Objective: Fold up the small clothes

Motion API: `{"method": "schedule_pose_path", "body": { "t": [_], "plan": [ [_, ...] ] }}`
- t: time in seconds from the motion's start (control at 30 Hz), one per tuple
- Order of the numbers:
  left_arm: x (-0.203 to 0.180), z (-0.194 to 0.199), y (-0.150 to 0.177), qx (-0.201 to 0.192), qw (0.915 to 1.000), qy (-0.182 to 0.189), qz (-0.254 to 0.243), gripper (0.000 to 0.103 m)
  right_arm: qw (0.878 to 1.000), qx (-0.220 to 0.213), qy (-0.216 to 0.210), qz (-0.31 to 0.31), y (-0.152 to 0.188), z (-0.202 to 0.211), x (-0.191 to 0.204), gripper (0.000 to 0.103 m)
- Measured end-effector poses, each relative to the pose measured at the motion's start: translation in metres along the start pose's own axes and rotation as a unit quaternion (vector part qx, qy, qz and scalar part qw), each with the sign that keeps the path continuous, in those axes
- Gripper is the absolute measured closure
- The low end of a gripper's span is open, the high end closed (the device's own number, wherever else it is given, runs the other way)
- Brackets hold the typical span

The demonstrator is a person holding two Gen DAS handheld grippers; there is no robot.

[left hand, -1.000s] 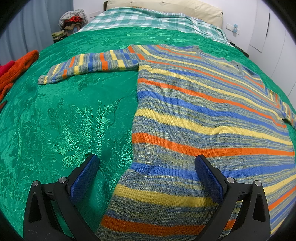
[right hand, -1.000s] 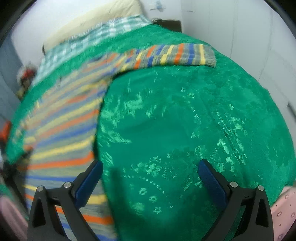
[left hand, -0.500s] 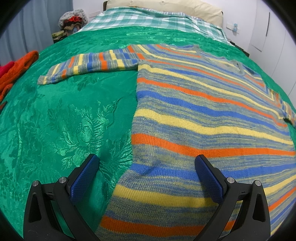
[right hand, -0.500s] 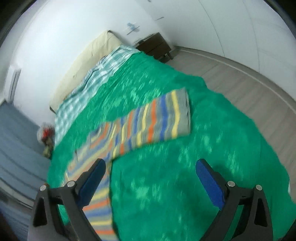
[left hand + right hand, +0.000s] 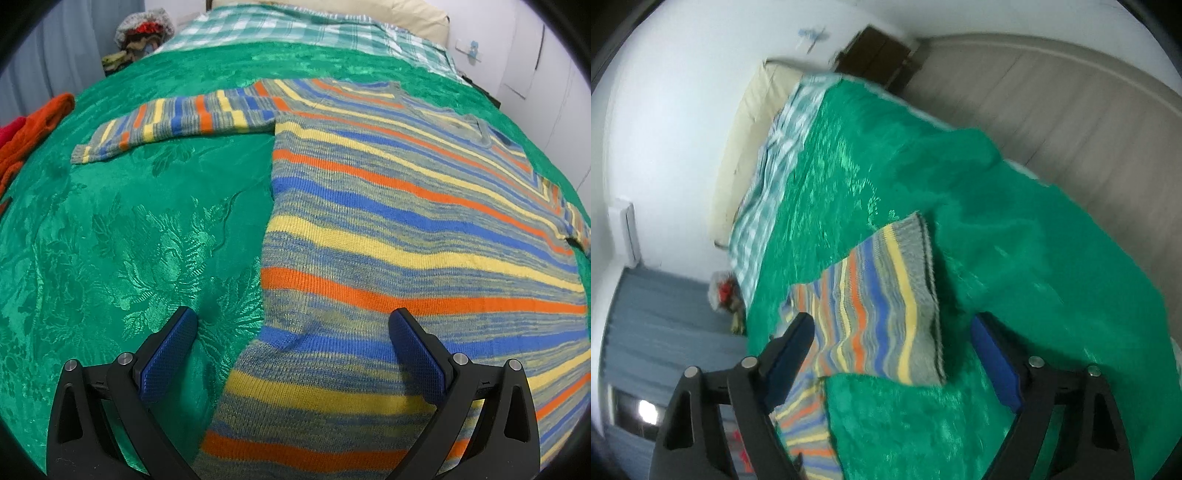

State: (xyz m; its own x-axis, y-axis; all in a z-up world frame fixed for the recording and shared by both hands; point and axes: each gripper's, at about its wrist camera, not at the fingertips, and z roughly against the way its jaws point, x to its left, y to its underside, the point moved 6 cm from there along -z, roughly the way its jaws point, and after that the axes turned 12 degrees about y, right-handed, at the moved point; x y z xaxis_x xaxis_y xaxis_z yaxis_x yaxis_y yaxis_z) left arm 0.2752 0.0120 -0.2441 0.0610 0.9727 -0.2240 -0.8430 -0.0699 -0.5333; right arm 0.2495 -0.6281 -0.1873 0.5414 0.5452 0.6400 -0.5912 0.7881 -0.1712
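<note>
sweater (image 5: 406, 221) flat on bedspread (image 5: 129, 240); right tool (image 5: 892, 343) closing over cuff (image 5: 923, 295).

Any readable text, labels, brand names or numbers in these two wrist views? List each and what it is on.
None can be read. The striped sweater, green bedspread and both grippers show no lettering. The small blue mark on the wall is too blurred to tell.

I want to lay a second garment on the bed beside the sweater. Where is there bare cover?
Bare green bedspread lies between the striped sweater body, its outstretched sleeve and the orange clothes at the edge. Another patch runs beyond the other sleeve cuff to the bed's floor-side edge. The middle is filled by the sweater.
</note>
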Motion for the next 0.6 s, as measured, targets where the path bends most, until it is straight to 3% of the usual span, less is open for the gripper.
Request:
{"method": "schedule_pose_path", "body": {
  "t": [0.13, 0.17, 0.2, 0.23, 0.33, 0.43, 0.5, 0.6],
  "plan": [
    [-0.001, 0.007, 0.000, 0.038, 0.9991, 0.021, -0.004, 0.001, 1.000, 0.016, 0.006, 0.005, -0.009, -0.023, 0.004, 0.040],
    [0.000, 0.012, 0.000, 0.045, 0.9987, 0.025, 0.000, 0.002, 1.000, 0.017, 0.016, 0.007, -0.009, -0.027, 0.004, 0.058],
    [0.000, 0.018, 0.000, 0.047, 0.9985, 0.029, 0.003, 0.002, 0.999, 0.019, 0.033, 0.008, -0.010, -0.030, 0.001, 0.089],
    [0.002, 0.029, -0.002, 0.038, 0.9985, 0.038, 0.009, 0.002, 0.999, 0.018, 0.048, 0.007, -0.011, -0.031, 0.000, 0.100],
    [0.010, 0.068, -0.012, -0.009, 0.9981, 0.059, 0.012, 0.001, 0.997, -0.024, 0.073, 0.024, -0.013, -0.011, 0.012, 0.100],
    [0.029, 0.093, -0.022, -0.048, 0.9982, 0.036, 0.004, 0.001, 0.988, -0.064, 0.090, 0.106, -0.013, 0.021, 0.068, 0.100],
    [0.045, 0.097, -0.024, -0.067, 0.9976, 0.020, 0.005, 0.001, 0.979, -0.079, 0.079, 0.173, -0.005, 0.035, 0.129, 0.100],
    [0.069, 0.093, -0.021, -0.071, 0.9971, 0.006, 0.028, 0.001, 0.967, -0.060, 0.039, 0.246, 0.025, 0.030, 0.219, 0.100]
  ]
}}
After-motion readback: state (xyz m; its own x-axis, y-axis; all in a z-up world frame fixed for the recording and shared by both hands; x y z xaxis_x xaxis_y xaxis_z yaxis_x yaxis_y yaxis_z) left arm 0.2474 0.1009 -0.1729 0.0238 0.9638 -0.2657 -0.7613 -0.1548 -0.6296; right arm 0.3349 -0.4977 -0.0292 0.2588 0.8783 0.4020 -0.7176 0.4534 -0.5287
